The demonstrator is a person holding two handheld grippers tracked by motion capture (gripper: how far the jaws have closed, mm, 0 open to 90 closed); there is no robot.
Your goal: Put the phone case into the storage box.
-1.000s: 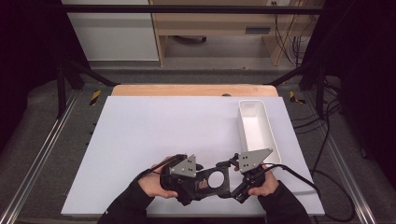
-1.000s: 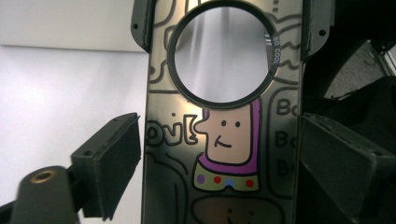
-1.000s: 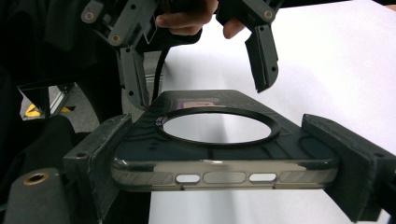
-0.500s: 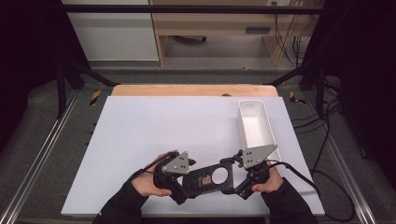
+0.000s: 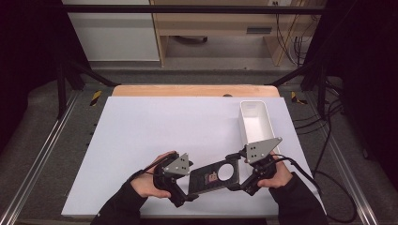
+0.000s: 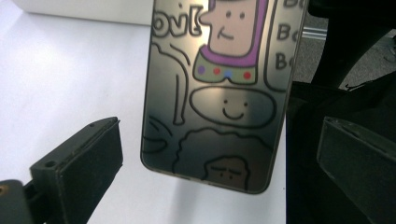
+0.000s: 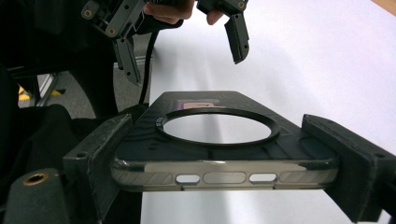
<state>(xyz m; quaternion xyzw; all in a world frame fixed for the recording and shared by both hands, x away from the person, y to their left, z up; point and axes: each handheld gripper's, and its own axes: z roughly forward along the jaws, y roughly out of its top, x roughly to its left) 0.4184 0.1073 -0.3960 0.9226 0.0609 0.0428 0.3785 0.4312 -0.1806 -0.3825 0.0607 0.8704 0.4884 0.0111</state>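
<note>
A dark translucent phone case [image 5: 213, 174] with a round opening hangs just above the white board near its front edge. My right gripper [image 5: 240, 180] is shut on its right end; in the right gripper view the case [image 7: 224, 140] is pinched by its side edges between both pads, with my right gripper [image 7: 224, 156] around its port end. My left gripper [image 5: 184, 199] is open at the case's left end. In the left gripper view a cartoon print shows on the case [image 6: 219, 93], whose end lies between the spread jaws of my left gripper [image 6: 224, 158], apart from both pads.
An empty white rectangular tray [image 5: 256, 124] stands at the board's right side, just behind my right gripper. The white board [image 5: 164, 131] lies on a wooden table, with metal rails and cables beyond its edges.
My left gripper has slid leftward along the case and away from the right gripper, so more of the case shows between them. The right gripper has kept its hold.
</note>
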